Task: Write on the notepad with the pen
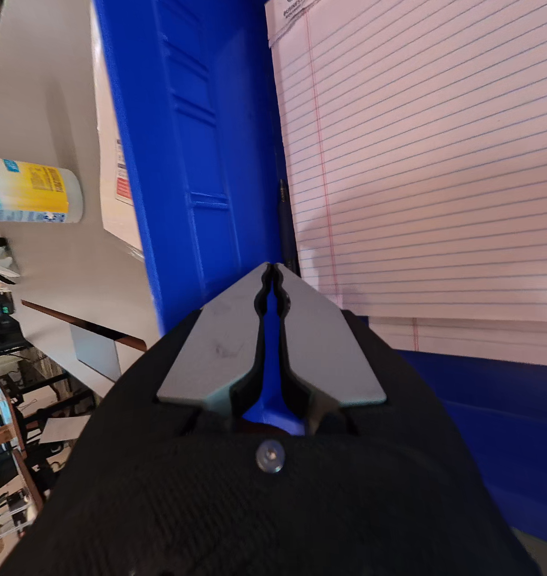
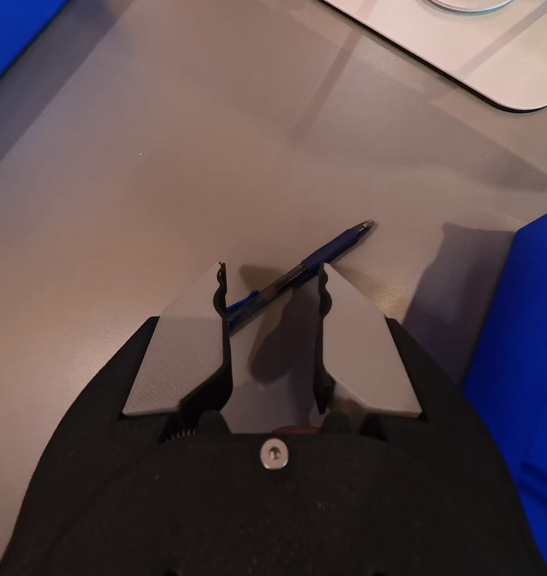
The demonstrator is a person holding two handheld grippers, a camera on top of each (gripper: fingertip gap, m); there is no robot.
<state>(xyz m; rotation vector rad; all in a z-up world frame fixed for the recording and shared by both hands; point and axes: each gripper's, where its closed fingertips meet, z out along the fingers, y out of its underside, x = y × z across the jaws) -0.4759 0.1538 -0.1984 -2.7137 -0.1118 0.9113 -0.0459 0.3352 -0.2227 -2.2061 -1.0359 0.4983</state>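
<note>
In the left wrist view a lined white notepad [image 1: 421, 156] lies in a blue bin [image 1: 197, 156]. A dark pen-like stick [image 1: 284, 212] lies in the slot between the pad's left edge and the bin wall. My left gripper [image 1: 272, 266] is shut, its tips meeting just in front of that stick's near end, by the pad's lower left corner. In the right wrist view a blue pen [image 2: 322, 258] with a clear barrel lies slantwise on the grey table [image 2: 172, 156], tip to the far right. My right gripper [image 2: 273, 268] is open and straddles the pen's barrel; the pads do not press on it.
A yellow and blue canister [image 1: 32, 190] and a white box [image 1: 116, 140] stand left of the bin. In the right wrist view a white mat [image 2: 453, 56] lies at the far right, and blue bin parts show at the right edge [image 2: 521, 343] and the far left corner [image 2: 13, 37]. Left tips to right tips: about 45 cm.
</note>
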